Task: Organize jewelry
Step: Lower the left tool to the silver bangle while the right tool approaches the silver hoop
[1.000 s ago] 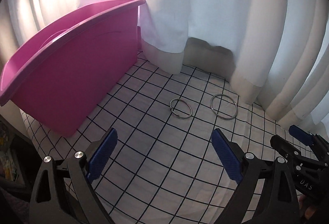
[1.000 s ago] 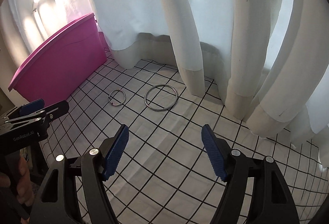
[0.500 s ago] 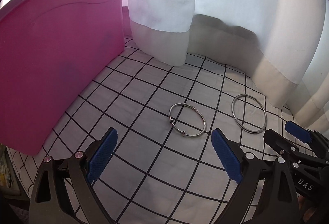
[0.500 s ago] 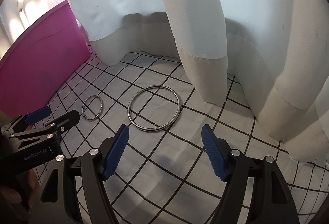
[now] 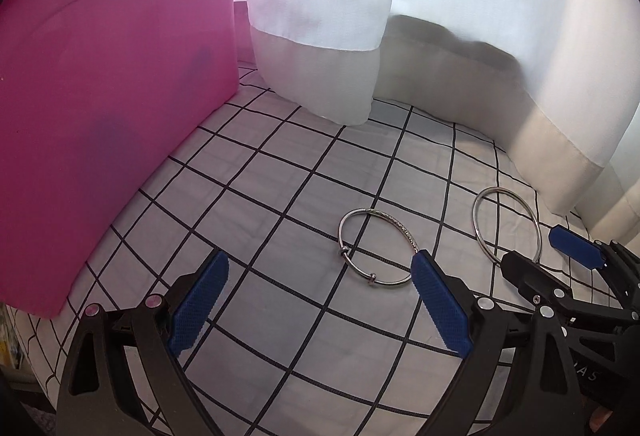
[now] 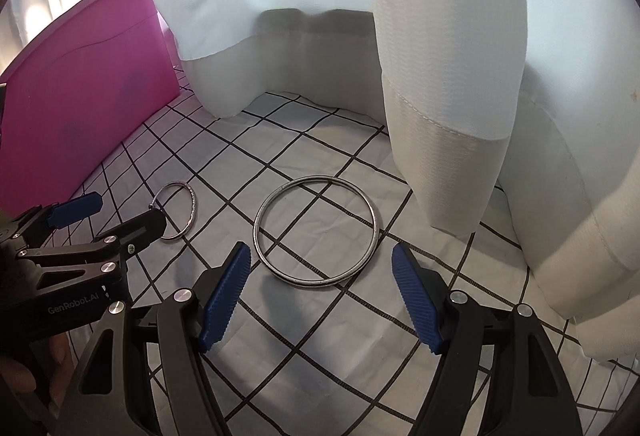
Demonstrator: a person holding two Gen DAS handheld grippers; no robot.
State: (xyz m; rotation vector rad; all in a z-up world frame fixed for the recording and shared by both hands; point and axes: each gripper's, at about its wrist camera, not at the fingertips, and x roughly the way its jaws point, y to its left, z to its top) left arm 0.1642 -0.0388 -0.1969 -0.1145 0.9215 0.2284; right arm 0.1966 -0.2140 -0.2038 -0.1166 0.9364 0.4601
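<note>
Pink bin [image 5: 100, 108] stands far left on the checked cloth [image 5: 280, 196], its wall right beside the white curtain [image 5: 320, 36]. My left gripper [image 5: 318, 300] hovers low with its fingers [image 5: 200, 306] spread wide, nothing between them; the small bangle [image 5: 376, 248] lies flat on the cloth, its rim just at my right-hand pad. Next over, the big ring [image 6: 316, 230] lies flat too, near the bangle but apart from it. My right gripper [image 6: 320, 300] sits just short of the ring, fingers [image 6: 416, 310] wide and empty, the ring centred ahead of the gap. Curtain folds hang close behind, far right.
</note>
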